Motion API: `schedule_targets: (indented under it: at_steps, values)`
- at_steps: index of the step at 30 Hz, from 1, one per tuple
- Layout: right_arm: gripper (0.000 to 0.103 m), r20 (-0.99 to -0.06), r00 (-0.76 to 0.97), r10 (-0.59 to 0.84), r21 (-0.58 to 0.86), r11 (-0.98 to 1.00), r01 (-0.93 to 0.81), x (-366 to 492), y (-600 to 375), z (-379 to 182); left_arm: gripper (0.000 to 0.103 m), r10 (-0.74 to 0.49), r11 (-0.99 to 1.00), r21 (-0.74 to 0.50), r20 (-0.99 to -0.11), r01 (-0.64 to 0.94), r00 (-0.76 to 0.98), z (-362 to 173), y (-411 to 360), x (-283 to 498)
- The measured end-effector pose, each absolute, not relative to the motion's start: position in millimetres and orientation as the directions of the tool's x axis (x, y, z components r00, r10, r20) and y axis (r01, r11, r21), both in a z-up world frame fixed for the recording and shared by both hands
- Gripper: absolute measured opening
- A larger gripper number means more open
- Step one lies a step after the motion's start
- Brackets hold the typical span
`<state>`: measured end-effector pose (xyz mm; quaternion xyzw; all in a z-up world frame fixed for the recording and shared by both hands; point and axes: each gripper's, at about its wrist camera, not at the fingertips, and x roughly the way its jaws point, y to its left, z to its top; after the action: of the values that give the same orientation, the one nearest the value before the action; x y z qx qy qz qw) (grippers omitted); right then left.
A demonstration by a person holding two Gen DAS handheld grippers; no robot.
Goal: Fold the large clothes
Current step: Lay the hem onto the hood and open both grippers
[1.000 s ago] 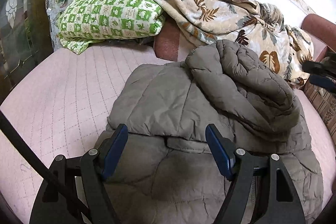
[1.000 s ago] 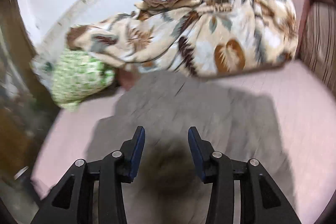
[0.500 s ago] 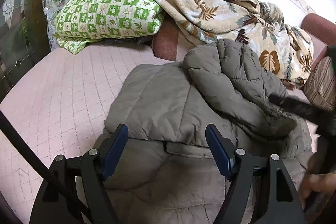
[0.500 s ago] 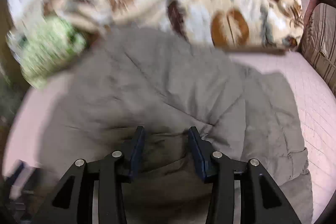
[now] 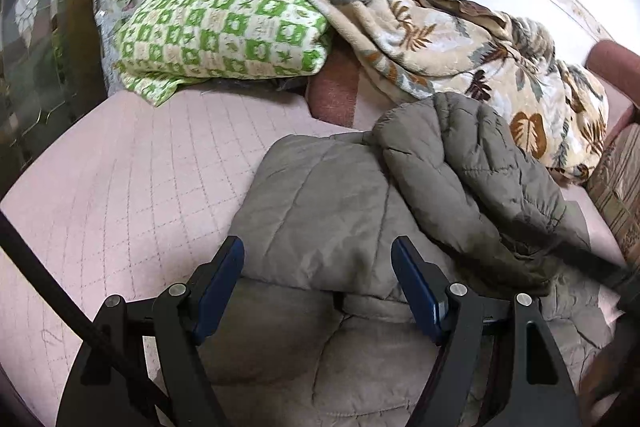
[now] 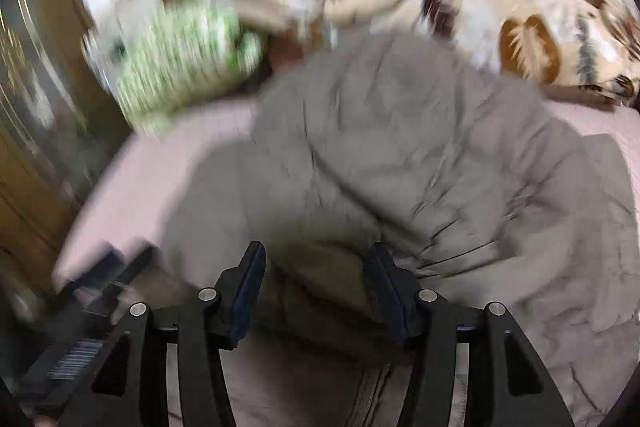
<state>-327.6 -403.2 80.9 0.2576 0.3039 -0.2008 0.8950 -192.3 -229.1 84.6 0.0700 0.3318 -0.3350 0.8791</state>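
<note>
A grey-olive puffy jacket point(image 5: 320, 195) lies on the pink quilted bed point(image 5: 120, 179), with one sleeve point(image 5: 472, 179) folded across its body. My left gripper point(image 5: 318, 247) hangs open just over the jacket's near part, with nothing pinched. In the blurred right wrist view my right gripper point(image 6: 317, 251) is low over the jacket point(image 6: 400, 155). Its jaws are opening, with a bulge of fabric lying between the fingers and the pads off it. The right gripper's dark tip point(image 5: 600, 267) shows at the right edge of the left wrist view, over the sleeve's end.
A green-and-white checked pillow point(image 5: 224, 31) and a leaf-print blanket point(image 5: 460, 39) are piled against the white wall at the bed's far side. A striped cushion point(image 5: 616, 183) sits at the right. A wooden and glass door point(image 5: 36, 27) stands at the left. A hand point(image 5: 608, 387) shows at lower right.
My right gripper has come down and nearer onto the jacket, and its jaws now stand wider. The left gripper has stayed where it was, still open.
</note>
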Motion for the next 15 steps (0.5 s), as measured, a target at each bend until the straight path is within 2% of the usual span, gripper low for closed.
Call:
schedule_targets:
  at_steps: [2,4,6,10,13,15]
  values:
    - [0.058,-0.609,0.746,-0.269,0.331,0.769,0.547,-351.2,-417.0,98.9,0.075,-0.564,0.742,-0.102,-0.629,0.663,0.535,88.8,-239.2,-195.0]
    - [0.06,-0.619,0.682,-0.391,0.23,0.739,0.633,-362.6,-428.0,105.4,0.075,-0.593,0.715,-0.113,-0.62,0.69,0.513,93.5,-250.5,-198.5]
    - [0.061,-0.655,0.596,-0.465,0.147,0.695,0.704,-374.0,-445.1,94.0,0.075,-0.597,0.69,-0.065,-0.614,0.721,0.516,96.1,-271.5,-207.1]
    - [0.061,-0.778,0.496,-0.385,0.115,0.69,0.714,-366.3,-472.3,46.2,0.075,-0.624,0.61,-0.03,-0.634,0.792,0.457,81.8,-318.3,-220.8]
    - [0.064,-0.786,0.492,-0.375,0.099,0.709,0.698,-366.1,-472.3,33.9,0.076,-0.495,0.639,0.063,-0.73,0.767,0.472,43.4,-353.5,-215.2]
    - [0.066,-0.795,0.501,-0.343,0.137,0.702,0.699,-367.2,-481.0,31.4,0.077,-0.464,0.643,0.109,-0.732,0.758,0.499,34.0,-362.1,-216.9]
